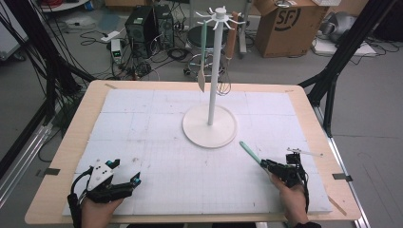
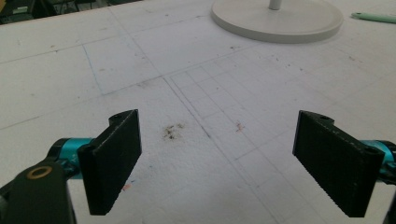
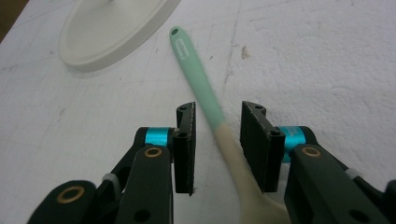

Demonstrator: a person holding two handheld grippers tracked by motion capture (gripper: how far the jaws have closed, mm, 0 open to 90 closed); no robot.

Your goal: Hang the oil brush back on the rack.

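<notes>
The right claw (image 3: 217, 144) lies low over the white mat (image 1: 157, 142) at the near right part of the desk (image 1: 71, 137). Its 2 jaws stand apart, and the spoon (image 3: 205, 93) lies between them. The pads do not press on the spoon; there is a small gap on each side. The spoon lies flat on the mat. It has a mint green handle with a small hole at the far end, and a cream part that passes between the jaws and widens toward the camera. In the high view the green handle (image 1: 249, 152) points away from the right claw (image 1: 266, 165) toward the round white base of the stand (image 1: 209, 126), but it does not touch the base.

The stand is in the middle of the mat, with a tall white pole and hooks at the top. 2 utensils hang from the hooks: a spatula (image 1: 202, 71) with a green handle and a whisk (image 1: 227, 61) with a brown handle.

The left claw (image 2: 217, 163) rests at the near left part of the mat, well apart from the spoon. Its jaws are wide apart and hold nothing.
</notes>
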